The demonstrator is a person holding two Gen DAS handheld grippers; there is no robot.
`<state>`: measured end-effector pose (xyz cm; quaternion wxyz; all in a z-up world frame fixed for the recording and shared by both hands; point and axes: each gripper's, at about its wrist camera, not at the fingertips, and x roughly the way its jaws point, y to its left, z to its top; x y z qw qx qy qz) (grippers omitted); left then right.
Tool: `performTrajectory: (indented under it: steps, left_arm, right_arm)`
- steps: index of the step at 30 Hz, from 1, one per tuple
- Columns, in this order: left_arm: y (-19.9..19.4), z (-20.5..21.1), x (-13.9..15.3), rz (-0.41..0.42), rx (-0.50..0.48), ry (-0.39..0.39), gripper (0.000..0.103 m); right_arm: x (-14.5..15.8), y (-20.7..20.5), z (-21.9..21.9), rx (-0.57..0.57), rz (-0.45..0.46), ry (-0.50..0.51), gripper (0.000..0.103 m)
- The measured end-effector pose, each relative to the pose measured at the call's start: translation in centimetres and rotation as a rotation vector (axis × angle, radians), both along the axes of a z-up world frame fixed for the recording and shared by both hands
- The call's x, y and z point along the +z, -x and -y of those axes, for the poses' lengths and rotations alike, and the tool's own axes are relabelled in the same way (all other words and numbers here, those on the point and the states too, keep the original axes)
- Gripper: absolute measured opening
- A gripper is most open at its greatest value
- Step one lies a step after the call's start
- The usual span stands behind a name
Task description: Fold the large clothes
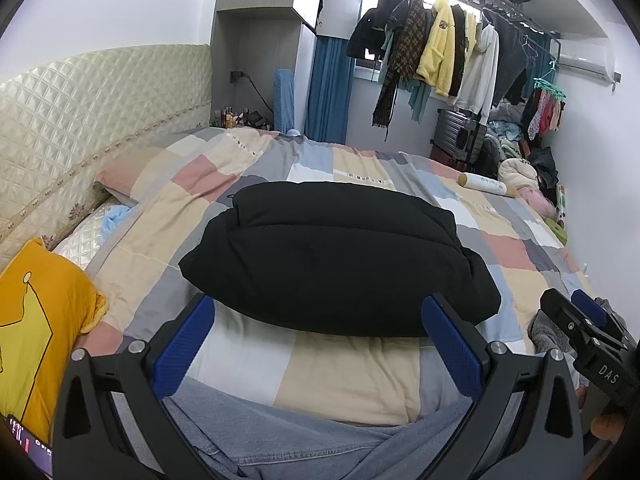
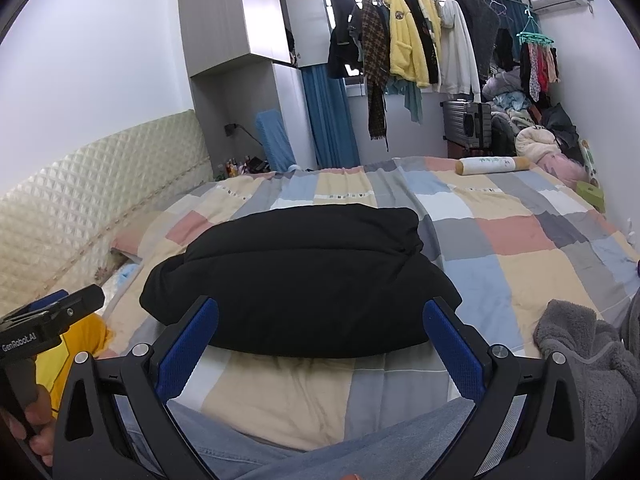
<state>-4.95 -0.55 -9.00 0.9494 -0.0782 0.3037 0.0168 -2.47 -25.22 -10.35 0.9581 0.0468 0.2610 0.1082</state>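
While both claws gape empty | folded black garment (image 1: 332, 260) lies just ahead on bedspread (image 1: 360, 376)

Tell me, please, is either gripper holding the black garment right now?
No, the left gripper and right gripper are both open and empty, short of the folded black garment on the bed.

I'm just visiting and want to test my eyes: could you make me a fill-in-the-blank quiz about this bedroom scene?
1. The folded garment lying on the bed is ____ in colour.
2. Both the left gripper and the right gripper are ____, holding nothing.
3. The fluffy jacket hanging on the rack is ____.

Missing words: black; open; yellow
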Motion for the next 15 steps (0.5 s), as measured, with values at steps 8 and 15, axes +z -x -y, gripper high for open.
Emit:
performTrajectory:
  steps: [8,15]
  left_arm:
    - [0.04,-0.23,0.01,-0.001,0.011,-0.003,0.103]
    - [-0.15,-0.33,-0.21,-0.007,0.016,-0.001,0.103]
  right_arm:
    - [0.02,0.03,-0.13,-0.003,0.001,-0.002,0.103]
    - [0.05,0.04,-0.17,-0.003,-0.005,-0.002,0.103]
